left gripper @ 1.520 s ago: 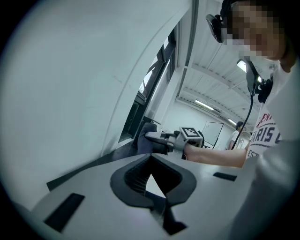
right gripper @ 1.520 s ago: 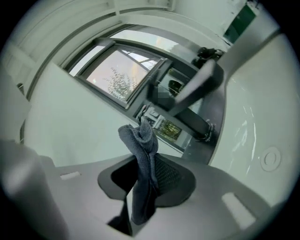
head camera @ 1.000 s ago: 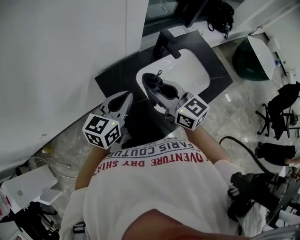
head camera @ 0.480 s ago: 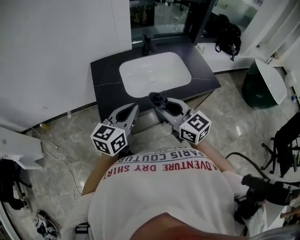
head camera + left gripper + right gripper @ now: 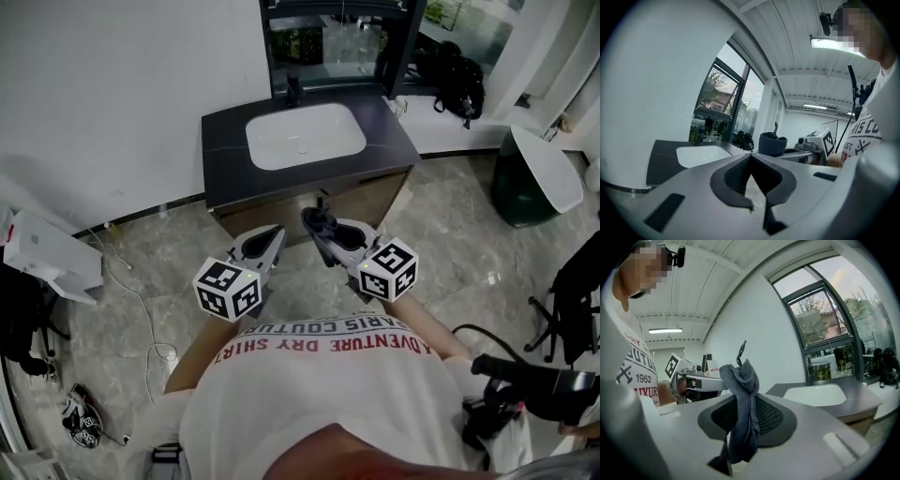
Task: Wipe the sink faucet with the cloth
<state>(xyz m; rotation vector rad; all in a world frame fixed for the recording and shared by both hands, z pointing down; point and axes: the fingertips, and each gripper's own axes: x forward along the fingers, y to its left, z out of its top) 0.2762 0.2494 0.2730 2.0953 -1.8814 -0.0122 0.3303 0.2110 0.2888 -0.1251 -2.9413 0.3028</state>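
Pinches the cloth (image 5: 743, 404) in the right gripper (image 5: 319, 225) at mid-frame, ready for wiping, carries the left gripper (image 5: 273, 234) pressed together and empty beside it, well short of the faucet (image 5: 294, 91) at upper centre

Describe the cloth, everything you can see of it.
The cloth is dark blue-grey, soft and nubby like microfibre, bunched into a crumpled upright fold. The right tool is shut on its middle. A thin end sticks up past the tips and the rest trails back between the pads. Nothing else touches it.
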